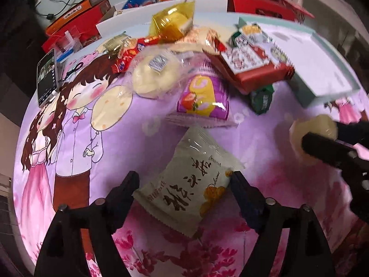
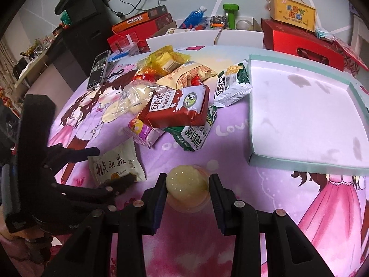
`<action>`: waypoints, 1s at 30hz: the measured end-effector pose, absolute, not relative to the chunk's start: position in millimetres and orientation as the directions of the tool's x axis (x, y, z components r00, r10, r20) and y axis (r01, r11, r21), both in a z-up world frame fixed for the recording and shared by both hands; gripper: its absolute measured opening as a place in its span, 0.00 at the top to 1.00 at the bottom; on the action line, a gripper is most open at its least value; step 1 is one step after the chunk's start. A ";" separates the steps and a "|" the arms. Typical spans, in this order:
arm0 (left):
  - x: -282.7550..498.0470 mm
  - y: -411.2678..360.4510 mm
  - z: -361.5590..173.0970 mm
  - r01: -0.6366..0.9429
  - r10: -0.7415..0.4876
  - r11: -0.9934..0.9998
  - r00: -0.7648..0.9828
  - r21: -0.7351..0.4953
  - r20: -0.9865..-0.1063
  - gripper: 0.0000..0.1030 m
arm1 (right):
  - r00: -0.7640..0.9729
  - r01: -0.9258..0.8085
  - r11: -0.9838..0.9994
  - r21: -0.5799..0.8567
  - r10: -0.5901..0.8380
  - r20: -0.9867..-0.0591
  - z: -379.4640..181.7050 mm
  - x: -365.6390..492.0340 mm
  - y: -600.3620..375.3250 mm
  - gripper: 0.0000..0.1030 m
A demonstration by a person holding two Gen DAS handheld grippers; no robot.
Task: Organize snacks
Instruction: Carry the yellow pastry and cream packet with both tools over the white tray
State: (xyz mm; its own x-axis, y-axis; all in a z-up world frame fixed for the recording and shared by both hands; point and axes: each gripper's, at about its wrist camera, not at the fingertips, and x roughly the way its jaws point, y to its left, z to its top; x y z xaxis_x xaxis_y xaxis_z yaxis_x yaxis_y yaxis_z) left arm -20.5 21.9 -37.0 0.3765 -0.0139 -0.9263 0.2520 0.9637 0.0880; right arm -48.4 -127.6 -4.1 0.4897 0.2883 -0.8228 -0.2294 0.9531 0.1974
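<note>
Left tool (image 1: 184, 182): jaws spread, straddling the cream packet (image 1: 186, 184) flat on the printed worktop (image 1: 138, 120); nothing gripped. Right tool (image 2: 187, 184): clamped on a pale jelly cup (image 2: 187, 181), near the empty white tray (image 2: 299, 115).

Risks, judged: the soft cup could squeeze out or tip under pressure; the left jaws might crumple or push the packet.

Obstructions: heaped snack pile (image 2: 180, 101) beside the tray; the two tools stood close and could collide.
</note>
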 end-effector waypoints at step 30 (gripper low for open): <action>-21.9 44.6 -2.1 0.123 -0.012 0.991 0.440 0.047 -0.898 0.43 | 0.530 -0.193 0.961 0.199 0.273 -0.803 8.2 -45.9 -138.6 0.62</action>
State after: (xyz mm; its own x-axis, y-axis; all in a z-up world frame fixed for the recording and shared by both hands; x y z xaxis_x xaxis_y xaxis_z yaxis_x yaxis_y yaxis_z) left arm -21.9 44.6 -2.1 0.4396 -0.0115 -0.8981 0.1228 0.9913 0.0474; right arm -45.9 -138.6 8.2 0.5297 0.2731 -0.8030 -0.1934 0.9607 0.1991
